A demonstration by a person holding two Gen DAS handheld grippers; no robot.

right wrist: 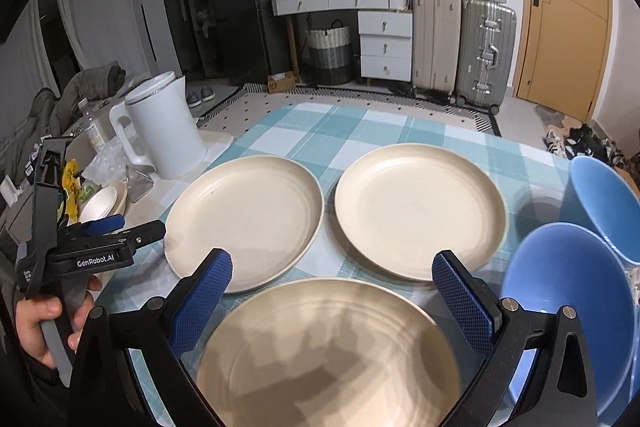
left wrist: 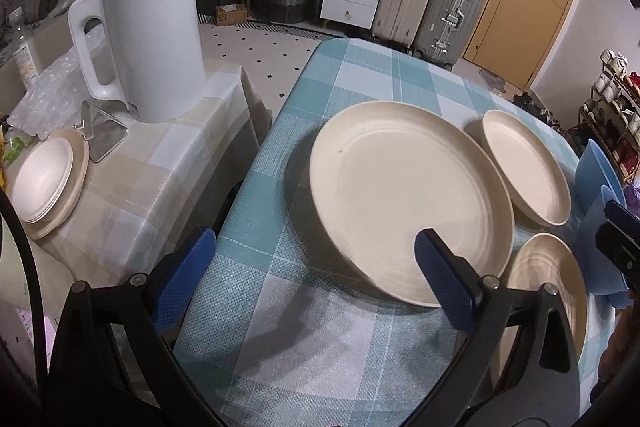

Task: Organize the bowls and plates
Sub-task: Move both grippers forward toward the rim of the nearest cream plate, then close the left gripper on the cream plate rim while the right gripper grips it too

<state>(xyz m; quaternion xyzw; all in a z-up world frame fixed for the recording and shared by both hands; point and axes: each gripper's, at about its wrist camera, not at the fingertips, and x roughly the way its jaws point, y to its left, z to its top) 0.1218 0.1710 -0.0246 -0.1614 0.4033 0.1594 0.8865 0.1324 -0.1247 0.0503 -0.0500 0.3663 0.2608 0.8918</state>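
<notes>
Near plate [right wrist: 328,355] betw open R gripper [right wrist: 332,299] fingers.

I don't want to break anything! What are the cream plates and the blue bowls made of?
The cream plates look matte and faintly speckled, with a soft, dull sheen. That suggests plastic, bamboo fibre or melamine rather than china, though I can't be sure. The blue bowls are smooth, evenly coloured and only slightly shiny, so probably plastic, possibly glazed ceramic.

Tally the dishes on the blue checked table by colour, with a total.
Cream plates: 3 – left, right, nearest
Blue bowls: 2 – near, far
Total: 5
</notes>
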